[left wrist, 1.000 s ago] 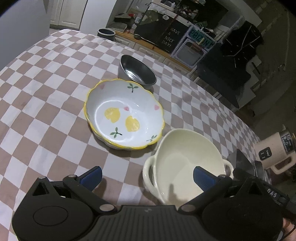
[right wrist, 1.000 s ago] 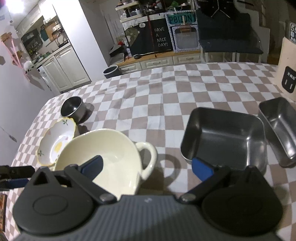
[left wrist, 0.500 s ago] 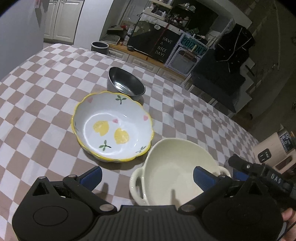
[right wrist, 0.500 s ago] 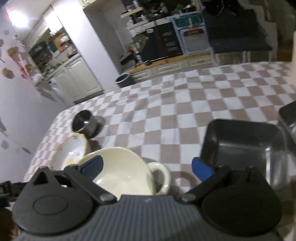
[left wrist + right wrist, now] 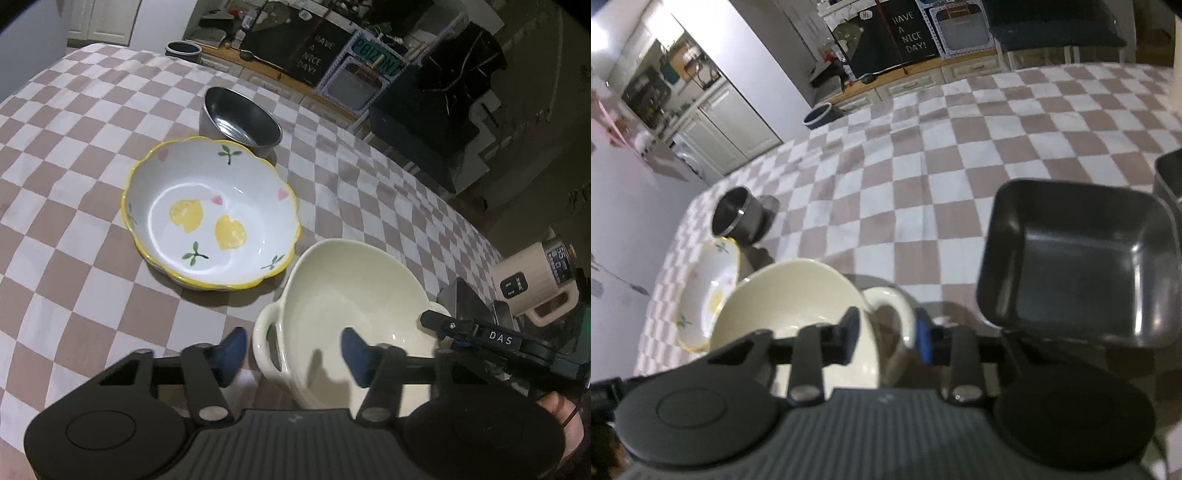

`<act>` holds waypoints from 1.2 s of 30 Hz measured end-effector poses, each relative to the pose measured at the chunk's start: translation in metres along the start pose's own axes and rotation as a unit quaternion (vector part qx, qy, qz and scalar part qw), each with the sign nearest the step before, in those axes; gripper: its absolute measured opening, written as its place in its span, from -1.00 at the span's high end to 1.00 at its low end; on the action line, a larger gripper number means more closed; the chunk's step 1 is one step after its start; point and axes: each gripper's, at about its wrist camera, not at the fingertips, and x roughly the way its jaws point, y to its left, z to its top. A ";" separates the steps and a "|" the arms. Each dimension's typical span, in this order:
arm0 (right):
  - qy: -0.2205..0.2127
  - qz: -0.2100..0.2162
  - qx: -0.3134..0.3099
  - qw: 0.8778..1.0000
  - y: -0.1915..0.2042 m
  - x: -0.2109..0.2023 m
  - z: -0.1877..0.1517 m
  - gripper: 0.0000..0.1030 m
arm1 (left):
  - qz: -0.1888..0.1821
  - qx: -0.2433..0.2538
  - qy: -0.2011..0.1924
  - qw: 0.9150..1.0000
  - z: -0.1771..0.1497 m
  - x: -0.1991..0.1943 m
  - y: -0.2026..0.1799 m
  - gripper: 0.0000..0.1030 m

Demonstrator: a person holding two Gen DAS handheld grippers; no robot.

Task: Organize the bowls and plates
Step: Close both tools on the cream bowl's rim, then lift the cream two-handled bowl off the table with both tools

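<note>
Gripping cream two-handled ceramic bowl [image 5: 354,306] from both sides.
Left gripper [image 5: 291,350] and right gripper [image 5: 886,332] have just been closing, each straddling a handle, contact unclear; uneven lifting could tip it.

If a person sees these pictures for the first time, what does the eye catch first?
The cream two-handled bowl nearest the cameras, with the left gripper and the right gripper each straddling one of its handles. Just behind it sits the lemon-painted bowl with a yellow rim.
</note>
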 end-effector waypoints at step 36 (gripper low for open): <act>0.058 -0.003 -0.058 0.997 0.005 0.013 -0.013 0.31 | 0.002 0.040 0.049 0.998 0.014 0.034 0.016 0.58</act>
